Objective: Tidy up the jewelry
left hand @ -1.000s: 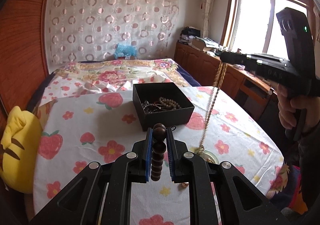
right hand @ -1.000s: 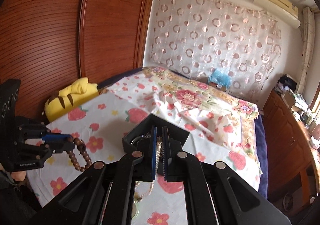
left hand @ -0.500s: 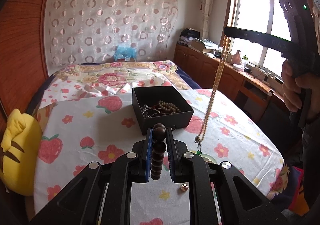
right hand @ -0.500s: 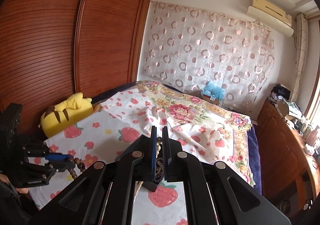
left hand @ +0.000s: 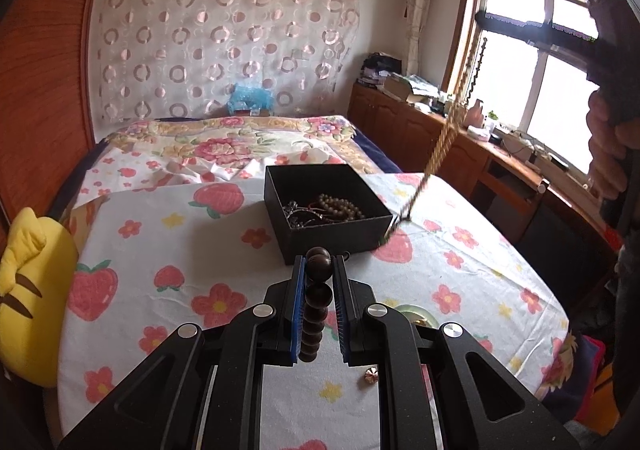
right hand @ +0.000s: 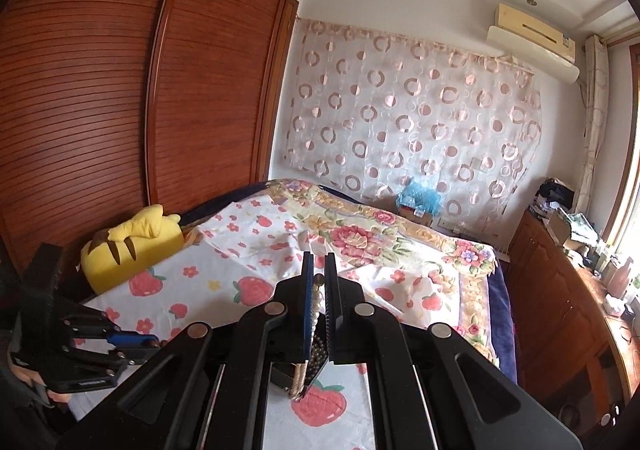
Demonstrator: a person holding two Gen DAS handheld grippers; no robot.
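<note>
My left gripper is shut on a dark brown bead bracelet that hangs between its blue pads, just in front of the open black box. The box holds pale beads and tangled silver pieces. My right gripper is shut on a long pale bead necklace. In the left wrist view the right gripper is raised high at the upper right, and the necklace hangs from it, slanting down to the box's right front corner.
The box stands on a strawberry-print cloth over the bed. A round greenish pendant and a small copper bead lie on the cloth near my left gripper. A yellow plush lies at the left edge. Wooden cabinets line the right.
My right gripper has risen and carried the necklace up, so its lower end has left the cloth and swung toward the box. The left gripper has edged closer to the box.
</note>
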